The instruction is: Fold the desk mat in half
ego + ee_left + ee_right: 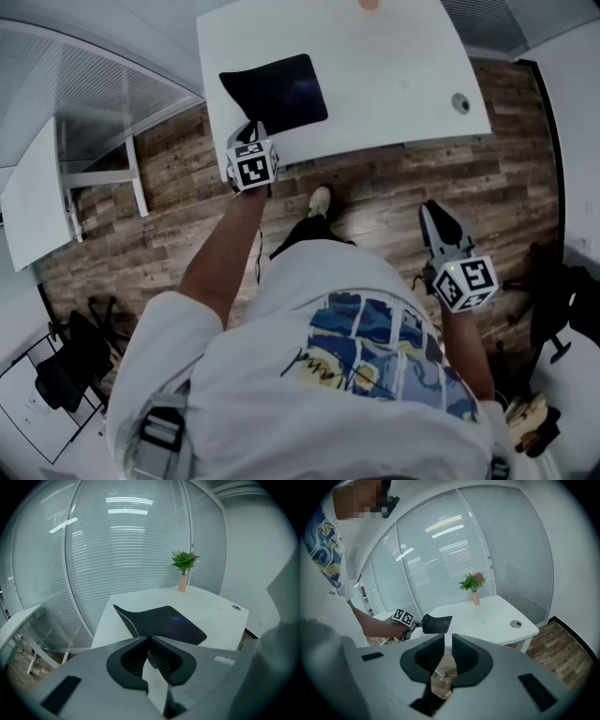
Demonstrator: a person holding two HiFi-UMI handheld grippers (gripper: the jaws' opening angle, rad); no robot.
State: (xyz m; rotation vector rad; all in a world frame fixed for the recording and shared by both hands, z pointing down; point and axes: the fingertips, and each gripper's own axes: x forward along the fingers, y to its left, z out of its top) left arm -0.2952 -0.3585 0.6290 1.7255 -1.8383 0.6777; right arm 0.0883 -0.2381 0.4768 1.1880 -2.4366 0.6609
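The black desk mat (277, 92) lies on the near left part of the white table (394, 84). My left gripper (253, 133) is at the table's front edge, shut on the mat's near corner. In the left gripper view the mat (164, 623) curls up from the table (213, 618) into the jaws of the left gripper (150, 639), which meet on its edge. The right gripper view shows the mat (437, 623) lifted at that corner. My right gripper (436, 216) hangs low over the floor, away from the table. The right gripper (447, 644) has a narrow gap between its jaws and holds nothing.
A small vase with a plant (183, 578) stands at the table's far edge. A round cable hole (460, 102) sits near the right corner. A second white table (33, 197) stands at the left, dark chairs (70, 361) behind. Glass walls with blinds (117, 550) enclose the room.
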